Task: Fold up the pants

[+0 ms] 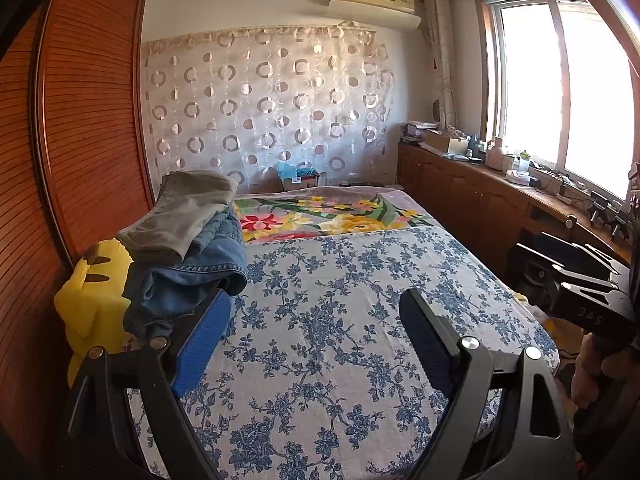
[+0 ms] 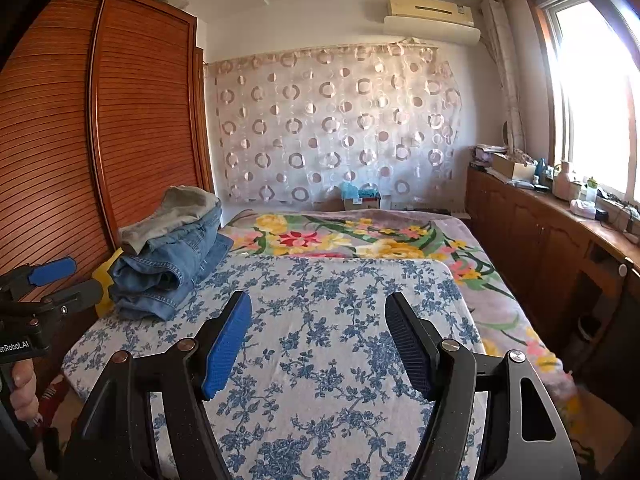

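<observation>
A pile of pants lies at the bed's left edge: grey pants (image 1: 188, 208) on top of blue jeans (image 1: 192, 276). The right wrist view shows the same grey pants (image 2: 180, 208) and jeans (image 2: 168, 272). My left gripper (image 1: 316, 312) is open and empty, above the blue-flowered sheet (image 1: 340, 340), its left finger just below the jeans. My right gripper (image 2: 318, 316) is open and empty over the same sheet (image 2: 320, 360). The left gripper (image 2: 60, 276) also shows at the right wrist view's left edge; the right gripper (image 1: 576, 276) shows at the left wrist view's right edge.
A yellow plush toy (image 1: 92, 292) sits beside the pile against the wooden wardrobe (image 1: 80, 120). A flowered blanket (image 1: 332, 212) covers the bed's far half. A wooden cabinet (image 1: 480, 192) with clutter runs under the window on the right.
</observation>
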Demonstrator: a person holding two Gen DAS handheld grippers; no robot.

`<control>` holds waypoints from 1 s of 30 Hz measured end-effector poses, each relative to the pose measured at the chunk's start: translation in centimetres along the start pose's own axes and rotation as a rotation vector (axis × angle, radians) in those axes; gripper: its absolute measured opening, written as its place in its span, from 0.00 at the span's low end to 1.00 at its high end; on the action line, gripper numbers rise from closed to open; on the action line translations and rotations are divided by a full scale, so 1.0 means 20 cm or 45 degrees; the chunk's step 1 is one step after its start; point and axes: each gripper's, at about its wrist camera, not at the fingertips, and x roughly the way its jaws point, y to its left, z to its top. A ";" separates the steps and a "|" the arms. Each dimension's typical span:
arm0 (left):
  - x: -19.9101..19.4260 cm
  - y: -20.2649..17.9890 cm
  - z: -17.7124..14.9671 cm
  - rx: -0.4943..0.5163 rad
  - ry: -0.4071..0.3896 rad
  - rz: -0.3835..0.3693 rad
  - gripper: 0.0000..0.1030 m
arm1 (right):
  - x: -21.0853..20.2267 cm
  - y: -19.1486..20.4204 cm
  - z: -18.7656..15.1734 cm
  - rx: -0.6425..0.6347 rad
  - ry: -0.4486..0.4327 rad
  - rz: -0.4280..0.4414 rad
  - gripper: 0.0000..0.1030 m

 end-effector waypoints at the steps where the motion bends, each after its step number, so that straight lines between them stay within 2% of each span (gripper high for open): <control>1: 0.00 0.00 0.00 -0.002 0.000 0.001 0.84 | 0.00 0.00 0.00 0.002 0.000 0.000 0.69; 30: 0.00 0.00 0.00 -0.001 0.002 0.005 0.84 | 0.01 0.00 -0.01 0.000 -0.001 -0.003 0.69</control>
